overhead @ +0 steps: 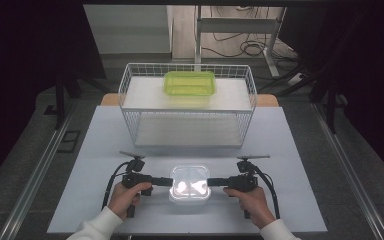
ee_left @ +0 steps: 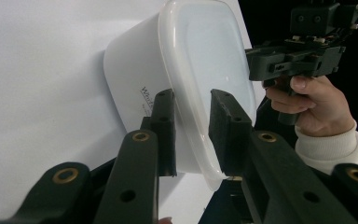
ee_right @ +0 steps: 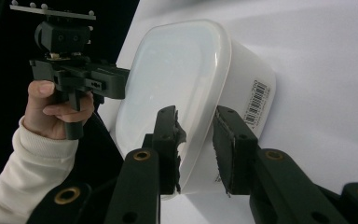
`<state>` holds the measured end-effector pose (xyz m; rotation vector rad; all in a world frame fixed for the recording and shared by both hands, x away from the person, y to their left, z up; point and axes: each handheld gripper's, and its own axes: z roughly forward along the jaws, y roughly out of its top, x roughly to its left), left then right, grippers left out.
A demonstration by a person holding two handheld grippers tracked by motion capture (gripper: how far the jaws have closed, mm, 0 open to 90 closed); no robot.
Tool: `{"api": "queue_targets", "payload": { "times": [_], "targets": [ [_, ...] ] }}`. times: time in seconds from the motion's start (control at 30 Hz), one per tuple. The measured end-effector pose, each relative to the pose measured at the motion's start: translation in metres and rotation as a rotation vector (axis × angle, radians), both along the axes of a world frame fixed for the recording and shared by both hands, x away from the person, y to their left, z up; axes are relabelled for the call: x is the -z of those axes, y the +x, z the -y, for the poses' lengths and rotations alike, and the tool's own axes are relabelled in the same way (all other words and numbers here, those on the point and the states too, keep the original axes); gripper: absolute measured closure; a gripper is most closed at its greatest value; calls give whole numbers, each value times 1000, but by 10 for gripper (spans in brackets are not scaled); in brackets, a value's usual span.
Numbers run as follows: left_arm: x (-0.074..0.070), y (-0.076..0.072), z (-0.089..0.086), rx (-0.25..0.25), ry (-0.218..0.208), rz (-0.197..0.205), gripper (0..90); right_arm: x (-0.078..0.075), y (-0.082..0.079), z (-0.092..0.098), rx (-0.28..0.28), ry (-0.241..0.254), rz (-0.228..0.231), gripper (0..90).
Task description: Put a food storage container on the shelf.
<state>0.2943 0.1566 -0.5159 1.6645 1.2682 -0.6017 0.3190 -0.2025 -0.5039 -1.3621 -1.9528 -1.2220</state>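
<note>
A white plastic container [overhead: 190, 184] with a frosted lid stands on the pale table near its front edge. My left gripper [overhead: 169, 181] reaches it from the left and my right gripper [overhead: 211, 182] from the right, each held level by a hand. In the left gripper view, the left gripper [ee_left: 191, 100] straddles the rim of the container [ee_left: 191, 60], with a thin gap at the pads. In the right gripper view, the right gripper [ee_right: 196, 116] straddles the opposite rim of the container [ee_right: 182, 79] the same way. Both are open.
A white wire basket [overhead: 125, 85] with two shelves stands behind the container, across the middle of the table [overhead: 105, 150]. A lime-green lidded container [overhead: 190, 83] sits on its upper shelf. Dark floor and rails flank the table.
</note>
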Motion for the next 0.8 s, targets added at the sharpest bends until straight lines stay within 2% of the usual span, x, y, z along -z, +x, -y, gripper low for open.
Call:
{"api": "queue_targets", "payload": {
  "times": [0.37, 0.8],
  "targets": [
    [-4, -4, -1, -14, -3, 20, 759, -2, -1, 2, -1, 26, -1, 748],
    [-8, -7, -1, -20, -5, 46, 803, -6, -2, 3, -10, 23, 46, 786]
  ]
}}
